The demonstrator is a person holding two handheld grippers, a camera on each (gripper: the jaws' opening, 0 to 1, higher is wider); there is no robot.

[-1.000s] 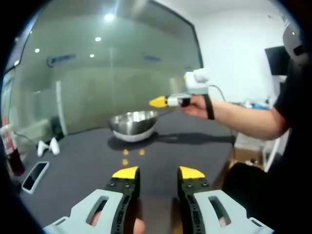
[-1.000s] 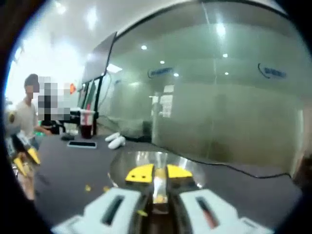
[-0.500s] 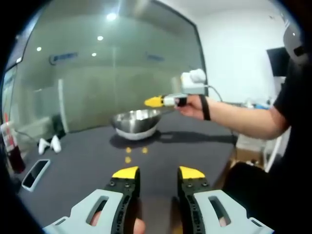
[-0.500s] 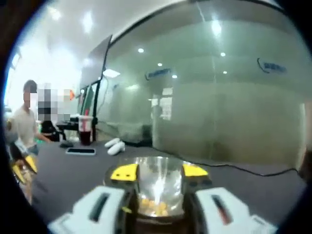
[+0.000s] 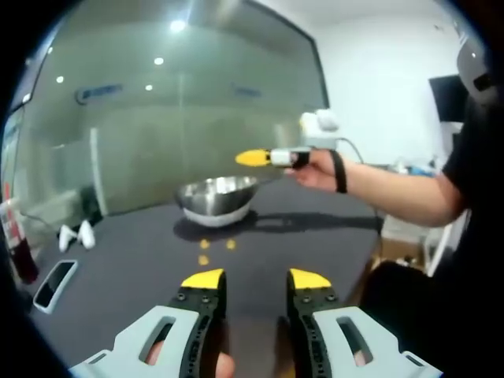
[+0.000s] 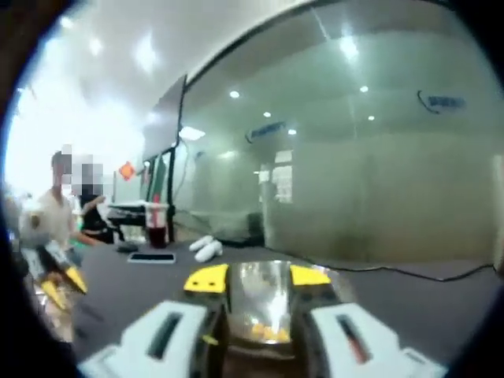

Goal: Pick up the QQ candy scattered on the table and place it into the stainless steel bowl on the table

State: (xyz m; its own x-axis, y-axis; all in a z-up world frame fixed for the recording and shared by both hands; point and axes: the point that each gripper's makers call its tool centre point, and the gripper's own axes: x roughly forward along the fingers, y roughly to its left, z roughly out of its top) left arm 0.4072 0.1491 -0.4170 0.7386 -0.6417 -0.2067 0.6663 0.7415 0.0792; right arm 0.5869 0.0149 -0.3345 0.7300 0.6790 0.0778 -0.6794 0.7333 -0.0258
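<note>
In the left gripper view, the left claw [image 5: 254,280] stood nearest the camera, its two yellow-tipped jaws spread apart with nothing between them, hovering low over the dark counter [image 5: 134,276]. Beyond the tips, three QQ candies [image 5: 206,250] lay loose on the counter, close together and a short way in front of the stainless steel bowl [image 5: 215,199]. The bowl sat upright on the counter, casting a shadow toward the camera. Above and just to the right of the bowl, the right claw [image 5: 253,158] was held out level by a person's hand [image 5: 319,169]; at that range its yellow tips looked closed together, though this could not be confirmed from that view. To the far left on the counter lay a phone [image 5: 53,283], with a pair of white objects [image 5: 76,235] behind it, and a glass wall [image 5: 173,118] ran along the back.

In the right gripper view, the right claw [image 6: 257,276] showed its jaws clearly parted and empty, poised directly over the bowl [image 6: 268,311]. Yellow candies [image 6: 268,333] rested in the bottom of the bowl, seen through the gap between the jaws. Farther back on the counter [image 6: 118,276] were a phone [image 6: 152,257], the white objects [image 6: 207,249] and a cup of dark drink [image 6: 157,228]. The left claw [image 6: 59,279] appeared at the left edge, with a seated person [image 6: 55,216] behind it.
</note>
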